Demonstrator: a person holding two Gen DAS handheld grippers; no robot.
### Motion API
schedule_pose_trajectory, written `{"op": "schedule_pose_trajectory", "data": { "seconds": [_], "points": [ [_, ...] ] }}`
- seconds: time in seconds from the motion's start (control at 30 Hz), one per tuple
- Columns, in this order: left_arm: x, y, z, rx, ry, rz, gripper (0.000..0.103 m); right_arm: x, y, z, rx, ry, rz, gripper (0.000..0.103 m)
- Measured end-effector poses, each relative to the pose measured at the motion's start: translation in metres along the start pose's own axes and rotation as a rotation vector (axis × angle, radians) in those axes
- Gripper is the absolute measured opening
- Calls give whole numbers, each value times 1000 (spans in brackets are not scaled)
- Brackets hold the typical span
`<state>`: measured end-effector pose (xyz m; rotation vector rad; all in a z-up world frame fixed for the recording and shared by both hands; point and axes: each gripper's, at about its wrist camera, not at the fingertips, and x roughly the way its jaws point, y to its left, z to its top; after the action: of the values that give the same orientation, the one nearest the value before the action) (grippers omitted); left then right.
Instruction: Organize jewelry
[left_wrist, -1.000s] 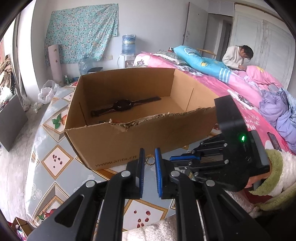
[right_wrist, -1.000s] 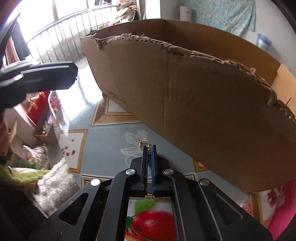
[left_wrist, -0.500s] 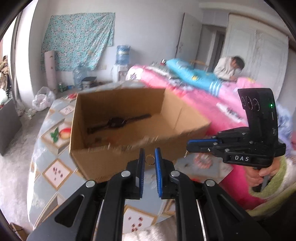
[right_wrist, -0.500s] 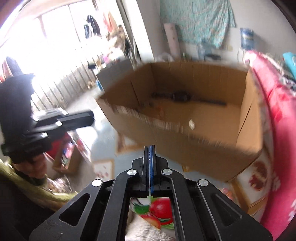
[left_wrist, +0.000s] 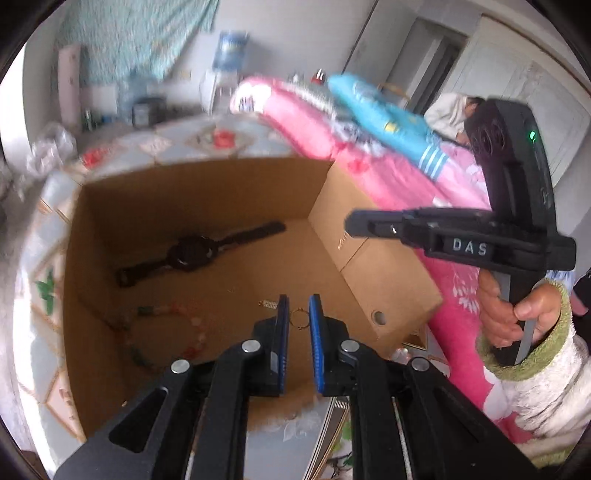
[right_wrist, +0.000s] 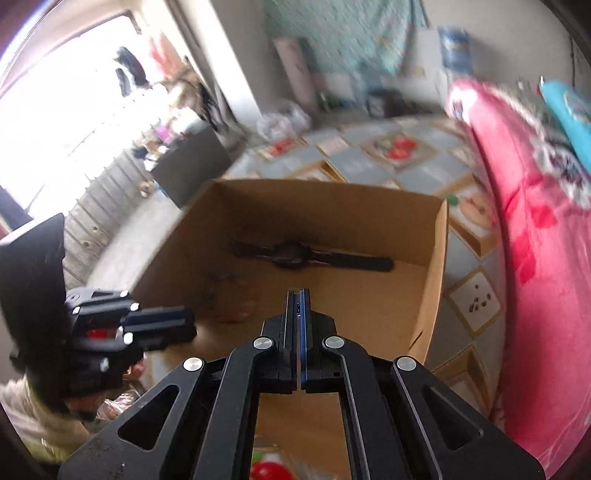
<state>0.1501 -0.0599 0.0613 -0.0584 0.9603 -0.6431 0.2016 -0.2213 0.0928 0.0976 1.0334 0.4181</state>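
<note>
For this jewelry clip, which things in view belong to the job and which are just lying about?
Job:
- cardboard box
- black watch on its floor
- bead bracelet beside it
- small gold ring pinched by the left gripper
- right gripper, shut, nothing seen in it

Lying about:
- pink quilt
- blue pillow
- water bottle
- seated person

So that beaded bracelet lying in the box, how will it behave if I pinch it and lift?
The beaded bracelet lies in a loose, uneven loop on the cardboard box floor, so it will probably hang limp and swing from one pinch. Its beads look small and rounded, so they may slip between flat pads. It is likely light. The view is blurred, so treat this as tentative.
</note>
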Motion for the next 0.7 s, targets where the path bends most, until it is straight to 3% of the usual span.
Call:
{"op": "schedule_pose_trajectory", "data": {
  "seconds": [0.07,0.2,0.47,0.57,0.7],
  "points": [
    [17,6,7,-24,50,22,11,7,-11,5,18,17,-14,5],
    [36,16,10,-85,97,-10,13,8,-21,10,47,2,-14,13],
    [16,21,7,-117,32,-25,17,-18,-25,7,81,-91,15,16],
    [0,18,5,-110,-12,-26,21,-34,-20,1,83,-137,14,28],
    [-31,11,-9,-82,-93,-1,30,-63,-3,-16,77,-212,-2,52]
  ]
}}
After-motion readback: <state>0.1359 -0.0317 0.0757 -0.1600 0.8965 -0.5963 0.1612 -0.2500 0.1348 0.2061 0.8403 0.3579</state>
